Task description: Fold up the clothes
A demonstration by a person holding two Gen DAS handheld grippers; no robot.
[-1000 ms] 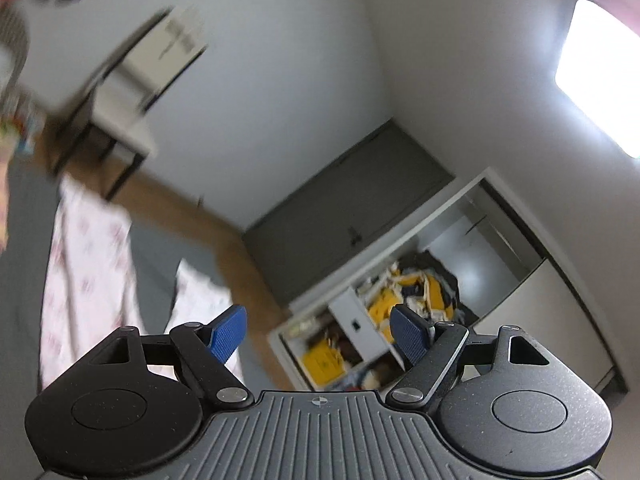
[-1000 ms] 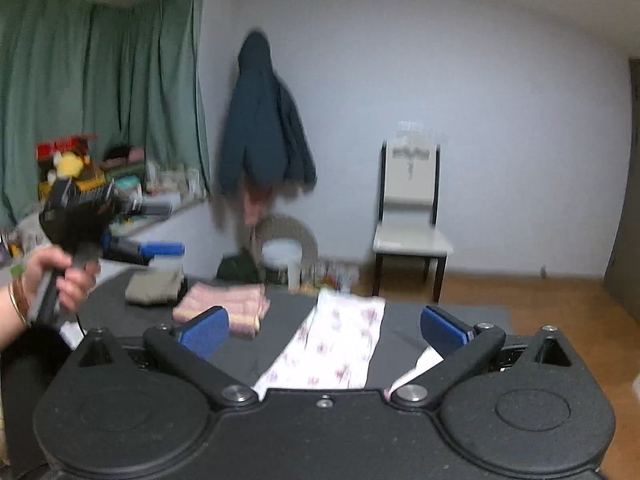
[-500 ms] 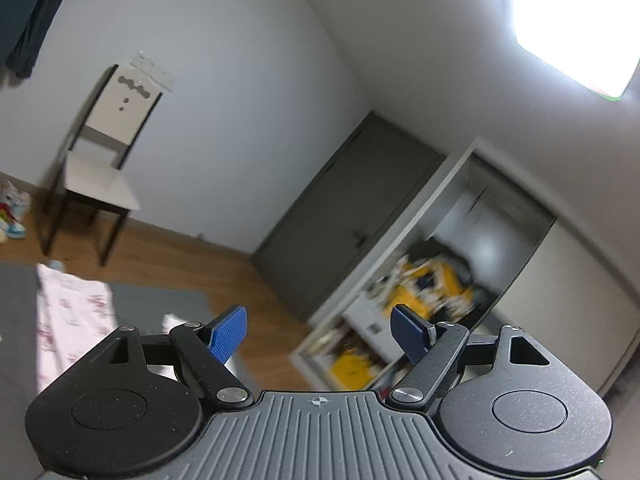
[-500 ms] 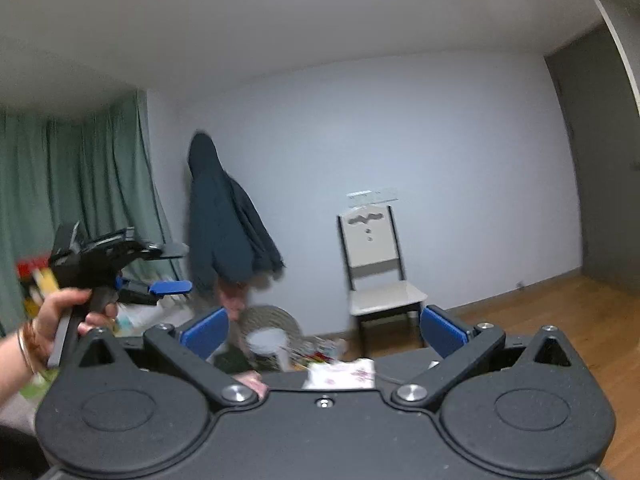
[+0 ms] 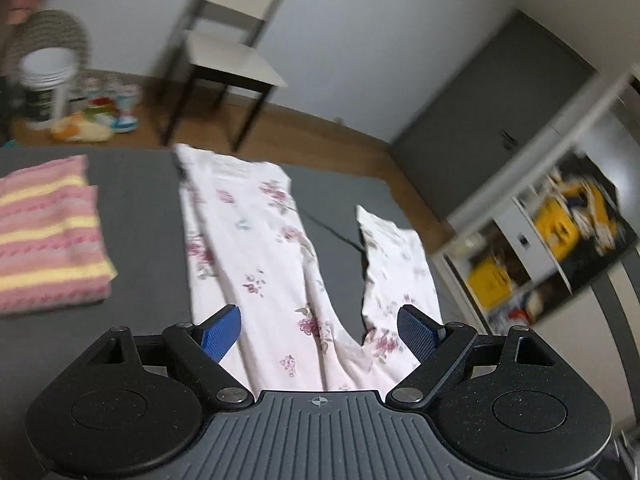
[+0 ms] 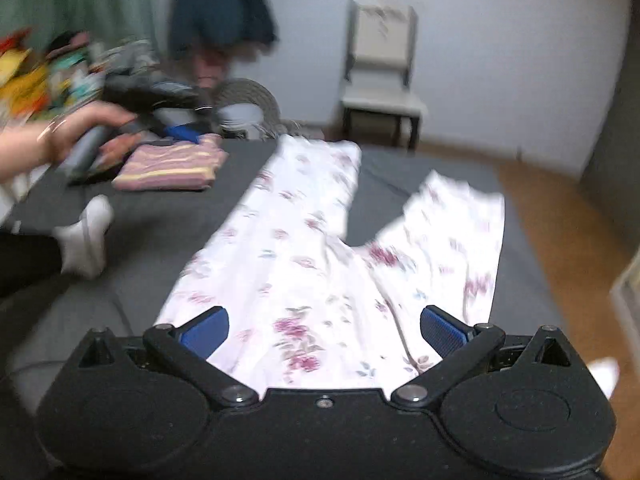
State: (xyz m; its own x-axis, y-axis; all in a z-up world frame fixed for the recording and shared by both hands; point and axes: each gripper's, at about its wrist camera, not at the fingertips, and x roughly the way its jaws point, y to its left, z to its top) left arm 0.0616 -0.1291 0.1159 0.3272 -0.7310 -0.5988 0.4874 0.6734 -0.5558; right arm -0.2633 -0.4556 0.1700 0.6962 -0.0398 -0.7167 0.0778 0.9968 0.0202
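Observation:
White floral pants [image 6: 320, 248] lie spread flat on the dark grey mat [image 6: 152, 216], legs pointing away and split in a V. In the left wrist view the same floral pants [image 5: 256, 248] run under my left gripper [image 5: 320, 330], which hangs open above the waist end with nothing between its blue pads. My right gripper [image 6: 324, 326] is open too, above the waist area, empty. A person's hand holds the left gripper [image 6: 160, 104] at the far left of the right wrist view.
A folded pink and yellow striped garment [image 5: 44, 232] lies on the mat left of the pants, also the striped garment [image 6: 172, 166]. A white-socked foot [image 6: 86, 236] rests on the mat's left side. Behind stand a chair [image 6: 380, 68], a white bucket [image 5: 46, 80] and an open cupboard [image 5: 548, 232].
Both grippers have tilted down from the walls and ceiling toward the mat, so the pants now fill both views. Both stayed open.

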